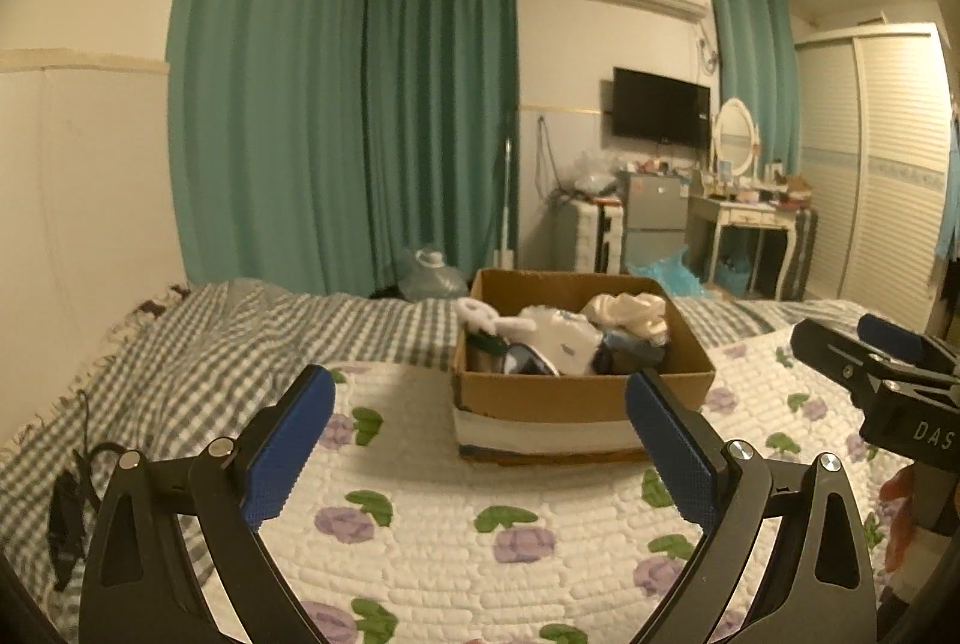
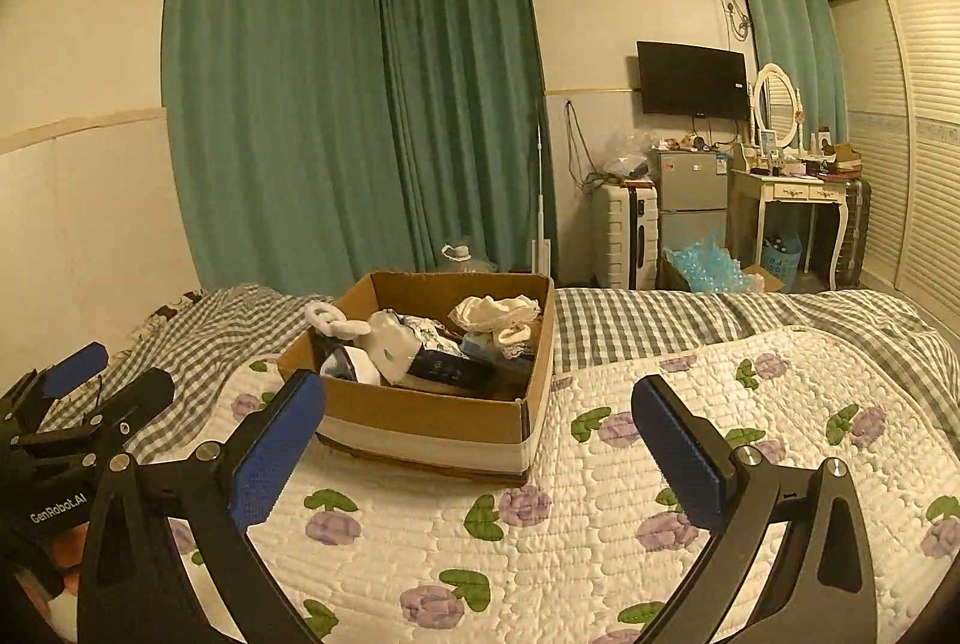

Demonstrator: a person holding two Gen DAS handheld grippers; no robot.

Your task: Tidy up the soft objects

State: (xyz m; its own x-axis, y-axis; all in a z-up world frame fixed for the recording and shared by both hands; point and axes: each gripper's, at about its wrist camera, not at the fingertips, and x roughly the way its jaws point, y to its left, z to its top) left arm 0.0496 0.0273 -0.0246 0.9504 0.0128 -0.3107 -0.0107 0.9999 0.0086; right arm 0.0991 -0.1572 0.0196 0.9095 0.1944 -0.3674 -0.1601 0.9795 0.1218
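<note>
A brown cardboard box (image 2: 420,404) sits on the bed's floral quilt (image 2: 570,524), heaped with rumpled soft items (image 2: 420,344): white, cream and dark cloth. It lies at twelve o'clock from the left tool (image 1: 480,458) and eleven o'clock from the right tool (image 2: 480,458), both spread apart and holding nothing.

Black gripper (image 1: 480,398), blue pads (image 1: 291,443)

Both wrist views look forward, low over the bed (image 1: 420,554), toward the cardboard box (image 1: 576,392) (image 2: 432,422) near ahead of each tongs; they share box, bed and far wall.
</note>
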